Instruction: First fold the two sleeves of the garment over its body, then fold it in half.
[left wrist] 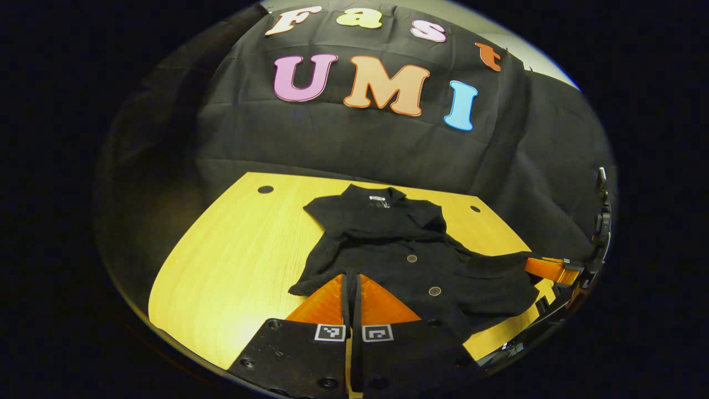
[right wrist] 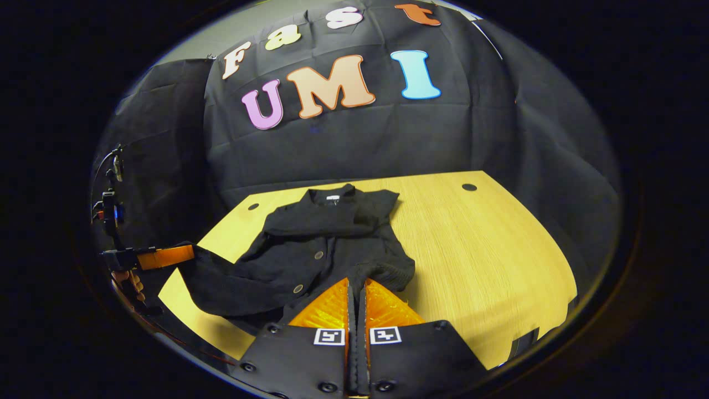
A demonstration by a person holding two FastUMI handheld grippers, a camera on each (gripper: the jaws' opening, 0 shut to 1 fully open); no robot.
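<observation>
A black buttoned garment [left wrist: 388, 244] lies on the yellow wooden table [left wrist: 232, 249], collar toward the booth wall, both sleeves folded across its body. In the left gripper view, my left gripper [left wrist: 352, 280] is shut on one bottom corner of the hem. My right gripper [left wrist: 530, 265] shows farther right, pinching the other bottom corner. In the right gripper view, the garment [right wrist: 310, 238] has its hem raised off the table [right wrist: 487, 249]. My right gripper [right wrist: 357, 284] is shut on the near corner, and my left gripper [right wrist: 185, 254] holds the far corner at the left.
The table has small round holes [left wrist: 265, 189] [right wrist: 469, 187] near its back corners. Black cloth hangs behind the table. A hand [right wrist: 124, 280] holds the left gripper at the table's near edge.
</observation>
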